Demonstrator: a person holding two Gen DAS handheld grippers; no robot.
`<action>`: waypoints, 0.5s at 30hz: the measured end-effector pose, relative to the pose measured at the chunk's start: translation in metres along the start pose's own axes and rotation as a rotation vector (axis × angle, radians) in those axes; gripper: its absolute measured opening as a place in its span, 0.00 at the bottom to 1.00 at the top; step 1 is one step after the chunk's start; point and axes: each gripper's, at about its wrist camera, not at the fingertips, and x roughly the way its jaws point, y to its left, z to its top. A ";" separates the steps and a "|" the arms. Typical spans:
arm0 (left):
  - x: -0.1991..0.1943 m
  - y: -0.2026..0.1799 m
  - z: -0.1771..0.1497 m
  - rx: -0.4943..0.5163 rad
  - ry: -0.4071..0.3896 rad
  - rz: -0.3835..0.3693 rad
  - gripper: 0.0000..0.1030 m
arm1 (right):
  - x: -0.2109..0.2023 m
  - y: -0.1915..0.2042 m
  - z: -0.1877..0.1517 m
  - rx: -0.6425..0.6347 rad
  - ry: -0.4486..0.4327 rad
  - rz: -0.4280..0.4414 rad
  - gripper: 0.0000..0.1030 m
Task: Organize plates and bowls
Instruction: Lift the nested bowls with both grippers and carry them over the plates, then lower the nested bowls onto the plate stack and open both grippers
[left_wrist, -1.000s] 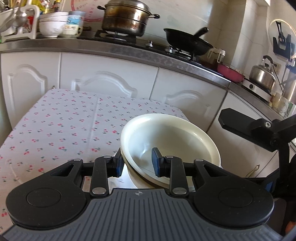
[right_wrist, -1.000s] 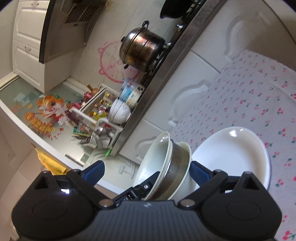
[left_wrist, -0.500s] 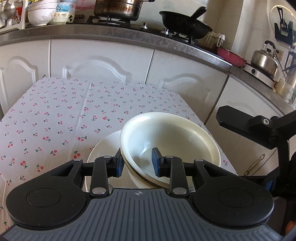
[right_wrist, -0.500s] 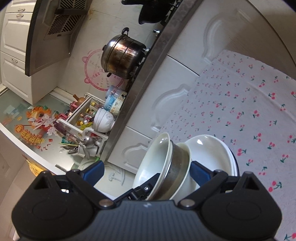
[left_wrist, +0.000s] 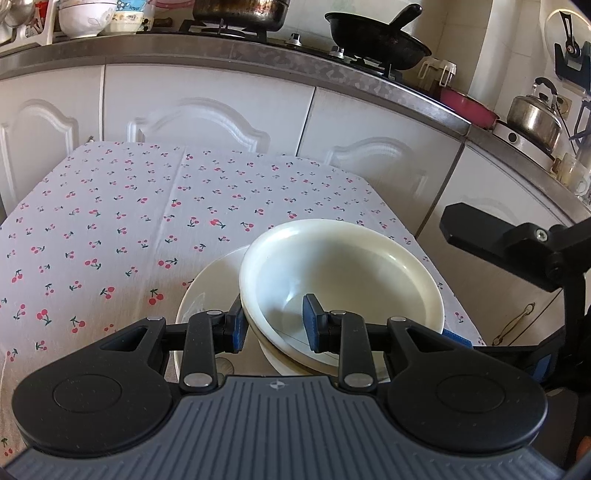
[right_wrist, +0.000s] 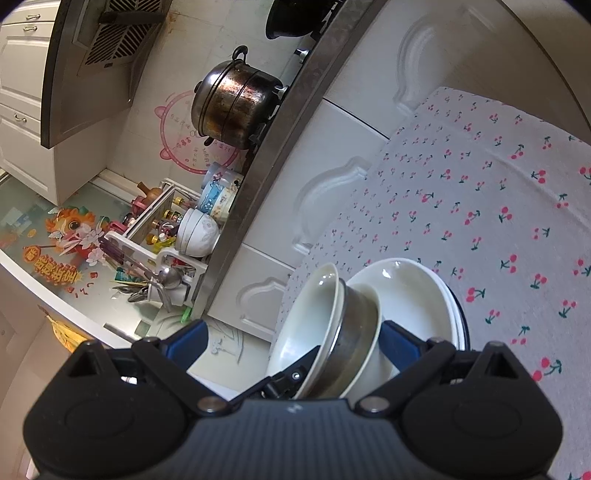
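Note:
My left gripper is shut on the near rim of a nested stack of bowls, one pad inside and one outside. The stack is a cream bowl, a steel bowl and a white bowl, seen edge-on in the right wrist view. It hangs tilted just over the white plates on the cherry-print tablecloth; I cannot tell if it touches them. My right gripper is open around the stack. One of its pads is by the white bowl's base, the other well clear.
White cabinet doors and a steel counter edge run behind the table. On the counter are a large pot, a black wok, a kettle and a rack with bowls and cutlery. The table's right edge lies next to the stack.
Both grippers have sunk toward the table with the bowl stack. The white plates, barely visible before, now lie right beneath the stack. Both grips look unchanged.

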 end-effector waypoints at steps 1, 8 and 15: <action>0.000 0.000 0.000 0.000 0.002 0.000 0.32 | 0.000 0.000 0.000 -0.002 0.000 0.000 0.96; 0.004 0.004 -0.001 -0.011 0.011 0.000 0.33 | 0.003 0.000 -0.001 -0.003 0.011 -0.007 0.97; -0.007 0.006 0.003 -0.003 -0.017 0.007 0.53 | -0.002 0.007 -0.001 -0.030 -0.013 -0.033 0.99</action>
